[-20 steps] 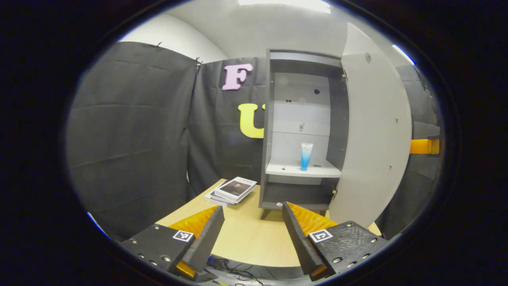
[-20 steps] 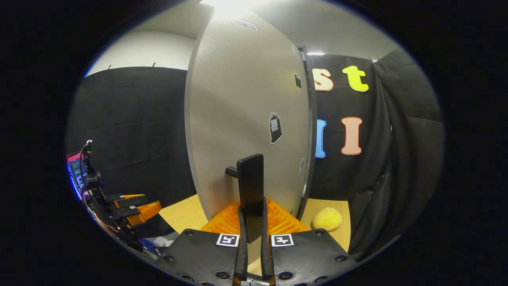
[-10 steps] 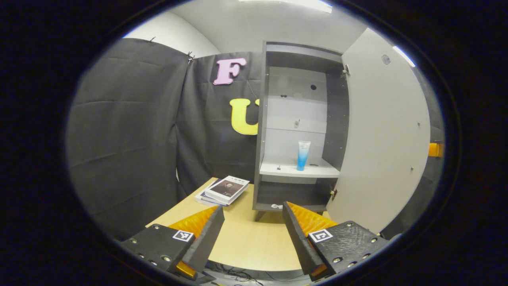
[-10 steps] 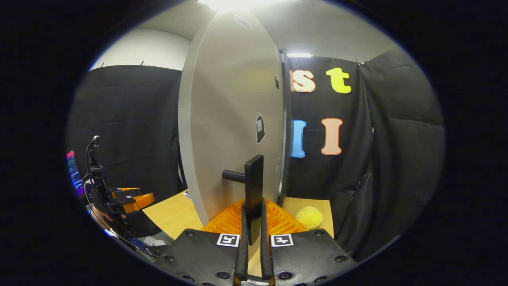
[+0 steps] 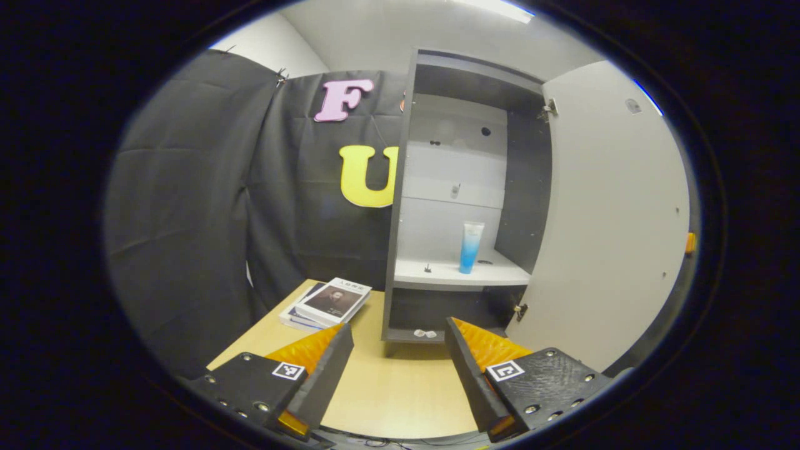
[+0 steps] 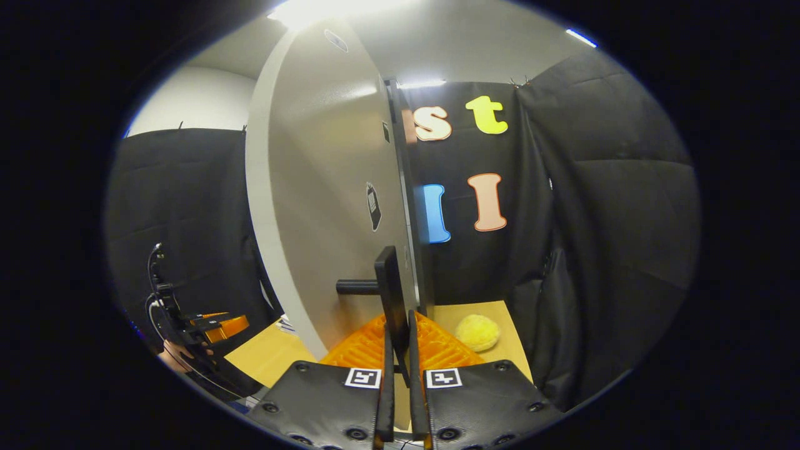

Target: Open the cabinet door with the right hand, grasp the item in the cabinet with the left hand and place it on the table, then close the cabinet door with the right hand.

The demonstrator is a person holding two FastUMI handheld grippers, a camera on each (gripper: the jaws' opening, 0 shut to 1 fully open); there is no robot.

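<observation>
At 12 o'clock in the left gripper view, one cabinet (image 5: 459, 187) stands open, its door (image 5: 603, 212) swung to 3 o'clock. One blue tube (image 5: 470, 247) stands upright on the middle shelf (image 5: 437, 275). Left gripper (image 5: 395, 350): jaws wide, nothing held, over the table (image 5: 394, 387). Books at 9 o'clock: one stack (image 5: 326, 303). Right gripper (image 6: 400, 340): jaws narrow, clamped on the one door handle (image 6: 387, 290). One yellow ball (image 6: 477, 332) at 3 o'clock.
</observation>
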